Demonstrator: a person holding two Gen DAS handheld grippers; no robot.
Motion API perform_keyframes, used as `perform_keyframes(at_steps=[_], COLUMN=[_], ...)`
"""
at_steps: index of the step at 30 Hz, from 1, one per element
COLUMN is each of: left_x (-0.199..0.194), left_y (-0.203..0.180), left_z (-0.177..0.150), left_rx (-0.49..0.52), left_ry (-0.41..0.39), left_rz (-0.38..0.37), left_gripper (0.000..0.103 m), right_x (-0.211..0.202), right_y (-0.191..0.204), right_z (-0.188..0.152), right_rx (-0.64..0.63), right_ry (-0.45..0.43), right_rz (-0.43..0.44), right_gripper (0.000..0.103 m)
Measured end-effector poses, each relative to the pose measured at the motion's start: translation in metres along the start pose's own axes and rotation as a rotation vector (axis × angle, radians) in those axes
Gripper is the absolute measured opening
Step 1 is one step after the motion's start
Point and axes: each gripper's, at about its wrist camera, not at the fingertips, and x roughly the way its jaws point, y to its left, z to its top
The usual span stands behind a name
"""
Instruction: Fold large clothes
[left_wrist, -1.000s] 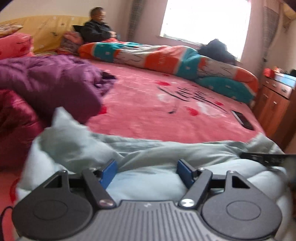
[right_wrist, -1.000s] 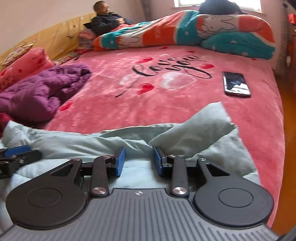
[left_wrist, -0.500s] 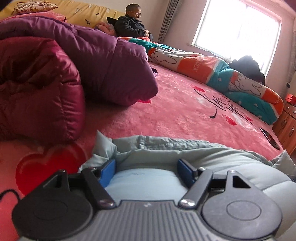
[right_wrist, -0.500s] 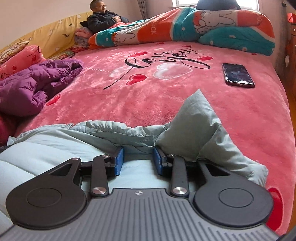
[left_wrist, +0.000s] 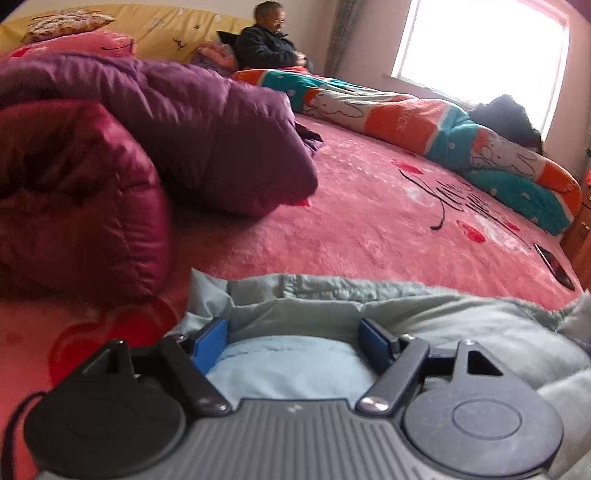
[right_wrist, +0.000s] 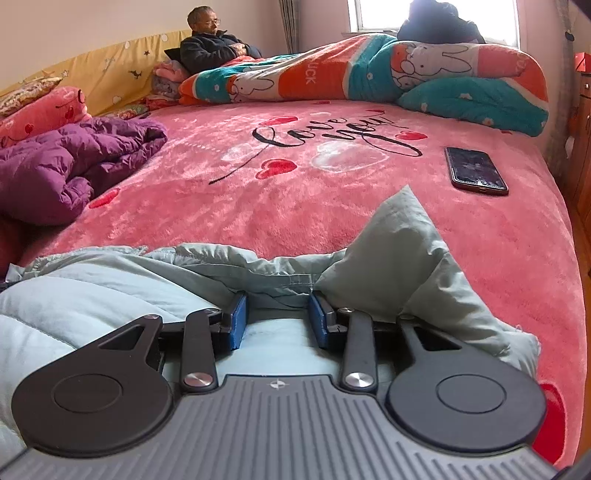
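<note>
The pale grey-green padded coat (right_wrist: 110, 288) lies at the near edge of the bed with the pink plush blanket (right_wrist: 332, 206). Since 1 second ago both tongs have come down with the folded edge, and the coat now rests flat on the bed. The left tongs (left_wrist: 291, 338) stand wide apart, released, over the cloth. The right tongs (right_wrist: 277, 317) are narrower; it seems they pinch a seam, but I cannot tell for sure. A corner sticks up near the dark phone (right_wrist: 474, 170). The purple quilted jacket (left_wrist: 207, 129) waits at the left edge.
</note>
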Motion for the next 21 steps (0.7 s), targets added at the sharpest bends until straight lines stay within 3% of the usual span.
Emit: perform_keyframes(at_steps=[4, 7, 12, 16, 21], left_x=[-0.037, -0.056, -0.042, -0.020, -0.007], left_y=[-0.020, -0.052, -0.108, -0.130, -0.131], left_z=[0.012, 0.015, -0.001, -0.020, -0.030], left_rx=[-0.050, -0.033, 0.006, 0.070, 0.091], left_ry=[-0.089, -0.120, -0.038, 0.001, -0.020], left_rz=[-0.037, -0.112, -0.181, -0.131, -0.095], left_gripper=[0.084, 0.086, 0.088, 0.088, 0.094], right_x=[-0.022, -0.042, -0.048, -0.033, -0.018], right_y=[-0.009, -0.018, -0.046, -0.059, -0.058], right_z=[0.006, 0.015, 0.026, 0.019, 0.015], right_rx=[0.063, 0.098, 0.202, 0.223, 0.190], right_ry=[-0.070, -0.129, -0.109, -0.050, -0.012], right_rz=[0.082, 0.058, 0.034, 0.008, -0.034], right_gripper=[0.102, 0.103, 0.103, 0.099, 0.099])
